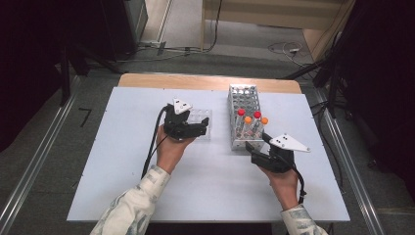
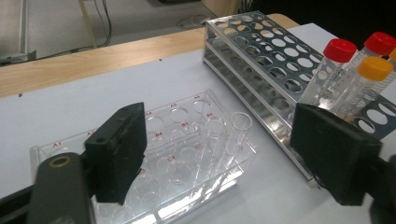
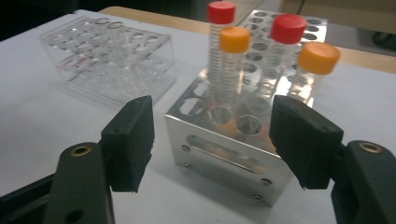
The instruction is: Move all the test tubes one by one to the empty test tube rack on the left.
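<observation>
A clear plastic rack (image 1: 200,116) lies left of a metal tube rack (image 1: 243,98) on the white table. Two red-capped tubes (image 1: 241,112) and two orange-capped tubes (image 1: 248,120) stand at the metal rack's near end. My left gripper (image 1: 203,126) is open at the clear rack's near side; its view shows the clear rack (image 2: 187,158) between the jaws, with an uncapped glass tube (image 2: 239,128) leaning in it. My right gripper (image 1: 258,142) is open just in front of the metal rack (image 3: 219,140). The red-capped tubes (image 3: 221,14) and orange-capped tubes (image 3: 235,39) rise beyond its jaws.
The white table top (image 1: 205,181) has free room in front of both racks and at the left. A wooden strip (image 1: 205,81) runs along the far edge. Cables (image 1: 288,49) lie on the floor beyond it, and metal rails (image 1: 352,166) flank the table.
</observation>
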### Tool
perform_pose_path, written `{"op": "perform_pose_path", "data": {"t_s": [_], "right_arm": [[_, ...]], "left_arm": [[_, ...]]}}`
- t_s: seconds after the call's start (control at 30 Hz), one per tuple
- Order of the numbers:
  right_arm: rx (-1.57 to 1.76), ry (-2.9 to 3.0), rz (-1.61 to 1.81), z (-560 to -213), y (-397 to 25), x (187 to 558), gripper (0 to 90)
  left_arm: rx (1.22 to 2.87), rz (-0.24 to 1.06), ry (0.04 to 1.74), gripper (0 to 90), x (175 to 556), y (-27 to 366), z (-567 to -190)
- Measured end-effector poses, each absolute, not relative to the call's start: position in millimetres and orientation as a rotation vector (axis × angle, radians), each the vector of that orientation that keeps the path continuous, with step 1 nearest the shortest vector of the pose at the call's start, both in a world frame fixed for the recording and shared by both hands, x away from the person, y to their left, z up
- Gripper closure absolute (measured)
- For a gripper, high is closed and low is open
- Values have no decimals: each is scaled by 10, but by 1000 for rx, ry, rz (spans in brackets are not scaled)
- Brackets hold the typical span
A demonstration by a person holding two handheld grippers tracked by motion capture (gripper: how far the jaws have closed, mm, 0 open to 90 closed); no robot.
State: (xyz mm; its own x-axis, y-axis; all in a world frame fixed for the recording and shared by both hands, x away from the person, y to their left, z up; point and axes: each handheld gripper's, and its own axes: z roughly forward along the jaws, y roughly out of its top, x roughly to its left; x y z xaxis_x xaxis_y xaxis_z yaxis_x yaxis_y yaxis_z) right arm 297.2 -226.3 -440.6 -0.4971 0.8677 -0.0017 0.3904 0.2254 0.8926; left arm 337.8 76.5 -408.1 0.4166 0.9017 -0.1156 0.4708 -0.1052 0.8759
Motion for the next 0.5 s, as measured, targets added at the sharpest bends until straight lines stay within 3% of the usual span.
{"op": "perform_pose_path", "data": {"t_s": [0.17,0.5], "right_arm": [[1236,1924,1172,-4447,-2324,3139,317],[1266,1888,1157,-4550,-2407,3422,507]], "left_arm": [[1734,553,1198,169,3302,776,-4119],[1733,538,1179,161,3233,784,-4167]]}}
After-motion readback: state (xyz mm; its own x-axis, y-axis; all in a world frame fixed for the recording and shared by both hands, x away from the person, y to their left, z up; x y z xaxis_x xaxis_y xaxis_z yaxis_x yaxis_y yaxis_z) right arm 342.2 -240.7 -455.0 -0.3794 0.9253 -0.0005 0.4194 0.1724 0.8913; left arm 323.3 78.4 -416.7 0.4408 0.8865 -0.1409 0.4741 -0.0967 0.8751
